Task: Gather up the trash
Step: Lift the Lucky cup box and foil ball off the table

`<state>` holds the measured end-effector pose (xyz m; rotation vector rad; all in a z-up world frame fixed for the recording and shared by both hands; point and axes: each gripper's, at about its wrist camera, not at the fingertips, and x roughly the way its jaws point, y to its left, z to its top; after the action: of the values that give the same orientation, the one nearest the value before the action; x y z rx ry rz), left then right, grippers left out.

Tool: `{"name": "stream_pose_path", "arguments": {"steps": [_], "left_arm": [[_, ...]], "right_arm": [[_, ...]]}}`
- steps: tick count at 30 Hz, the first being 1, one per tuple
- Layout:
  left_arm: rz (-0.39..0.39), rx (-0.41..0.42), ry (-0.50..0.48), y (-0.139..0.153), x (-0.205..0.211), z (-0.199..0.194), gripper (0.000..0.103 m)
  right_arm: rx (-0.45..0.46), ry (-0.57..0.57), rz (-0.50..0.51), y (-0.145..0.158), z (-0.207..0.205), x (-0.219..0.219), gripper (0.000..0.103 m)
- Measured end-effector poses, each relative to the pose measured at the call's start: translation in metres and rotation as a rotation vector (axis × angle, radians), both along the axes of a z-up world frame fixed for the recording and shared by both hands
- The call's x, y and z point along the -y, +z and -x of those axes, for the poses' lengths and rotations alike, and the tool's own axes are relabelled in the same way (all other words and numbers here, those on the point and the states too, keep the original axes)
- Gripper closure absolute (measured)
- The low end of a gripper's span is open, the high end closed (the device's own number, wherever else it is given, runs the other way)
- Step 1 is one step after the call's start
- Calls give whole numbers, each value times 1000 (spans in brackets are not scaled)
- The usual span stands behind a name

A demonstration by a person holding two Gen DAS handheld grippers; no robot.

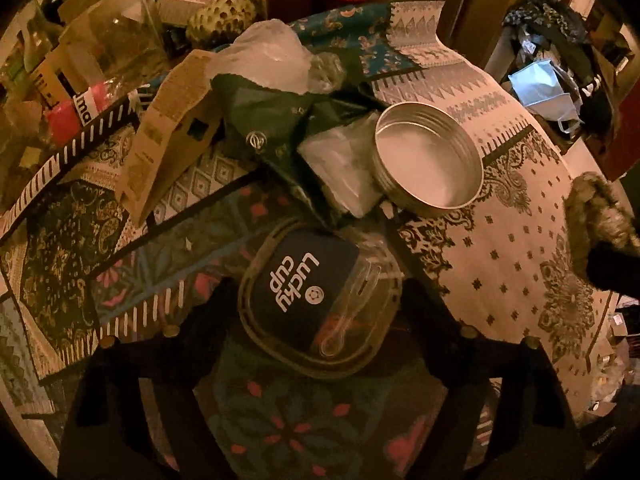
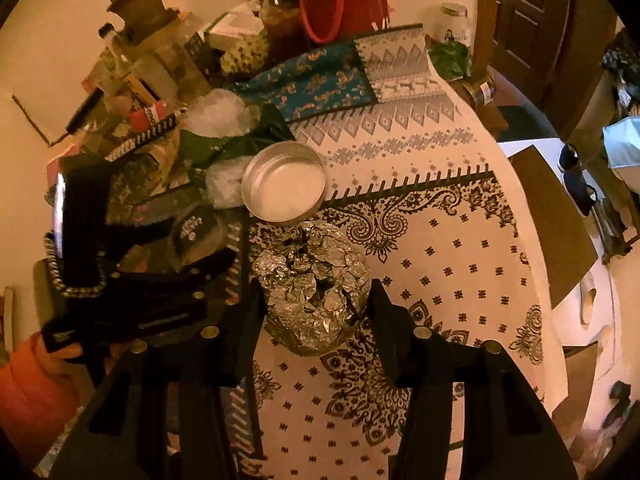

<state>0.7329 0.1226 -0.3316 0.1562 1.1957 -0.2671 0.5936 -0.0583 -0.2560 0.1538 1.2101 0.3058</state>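
Flanking a crumpled foil ball, the right gripper is seen with its jaws wide apart, one finger on each side of the ball; whether the pads touch it cannot be told. The ball rests on a patterned tablecloth, just near of a round metal tin. The left gripper is likewise held wide open around a clear lidded cup marked "Lucky cup", with a plastic spoon under the lid; contact cannot be told. Far of the cup, a green wrapper, a brown paper strip and clear plastic are piled left of the tin. A cluttered group of jars and bottles is seen at the far left.
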Motion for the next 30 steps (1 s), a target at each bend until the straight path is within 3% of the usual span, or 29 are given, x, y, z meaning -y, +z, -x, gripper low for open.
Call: {"name": "stream_pose_path", "arguments": {"steps": [4,9,19,23,26,30], "left_arm": [[31,-36,37,7,-2,12,25],[62,15,120,34,-4,36,26],[131,248,305,133,8,106,31],[102,321,356,161,23,136,31],[46,297,388,154,31,148,31],[56,155,426,105,32,150,31]], "right_arm": [[35,8,-10,15,6,6,56],[84,28,-29,36,16,17,56],[227,117,-70,88,39,41,56],[274,179,-85,105,50,49,56],[285,226,-90,108,57,50,56],[261,270,-81,98,63,49,56]]}}
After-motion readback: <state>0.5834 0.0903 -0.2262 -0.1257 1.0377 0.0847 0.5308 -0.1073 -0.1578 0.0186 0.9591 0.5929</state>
